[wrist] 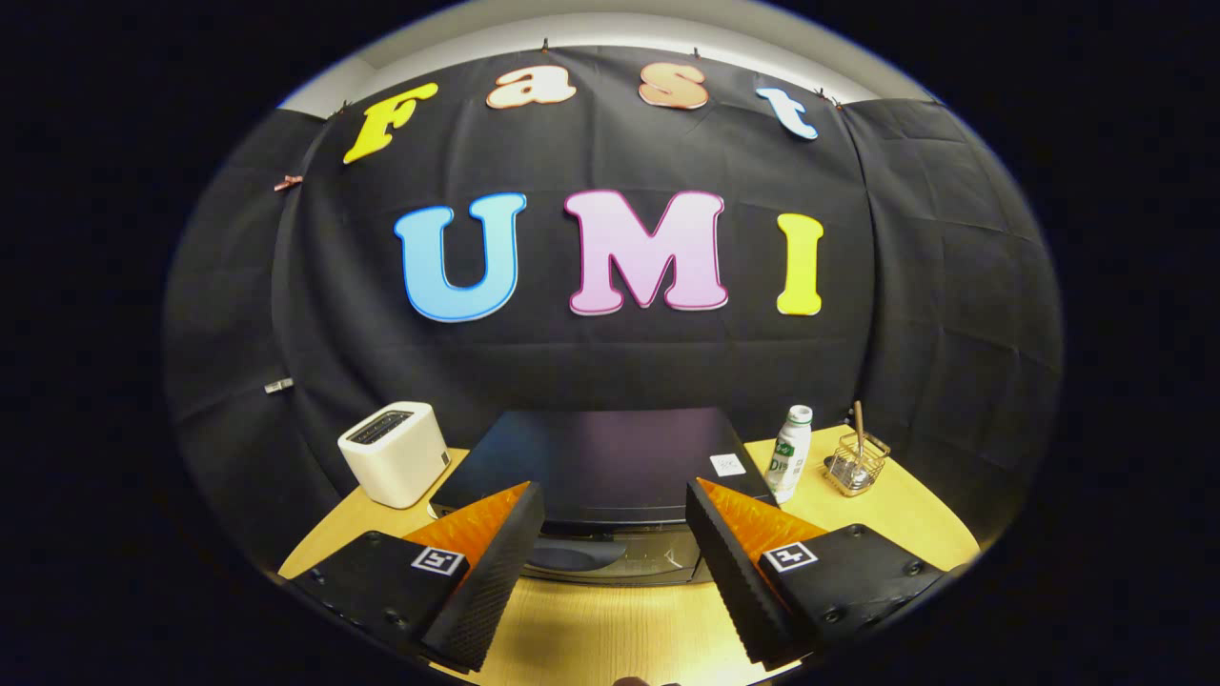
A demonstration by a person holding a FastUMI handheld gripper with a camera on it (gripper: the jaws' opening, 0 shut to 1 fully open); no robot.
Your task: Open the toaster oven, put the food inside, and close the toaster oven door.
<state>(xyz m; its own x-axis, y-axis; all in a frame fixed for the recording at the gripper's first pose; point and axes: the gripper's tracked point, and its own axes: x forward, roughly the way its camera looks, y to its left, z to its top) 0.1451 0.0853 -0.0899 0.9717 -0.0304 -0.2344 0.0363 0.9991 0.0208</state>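
A black toaster oven (pixel 610 462) stands on the wooden table (pixel 610 619) just ahead of my fingers. I look down on its flat top, which carries a small white sticker near its right corner. Its front, with the glass door and a dark handle (pixel 577 554), shows low between my fingers; the door looks shut. My gripper (pixel 615 505) hovers open above the table in front of the oven, with nothing between its fingers. The food is not something I can make out.
A white slot toaster (pixel 396 453) stands left of the oven. On the right stand a white bottle with a green label (pixel 789 453) and a small wire basket holding a stick (pixel 856 464). Bare tabletop lies below my fingers.
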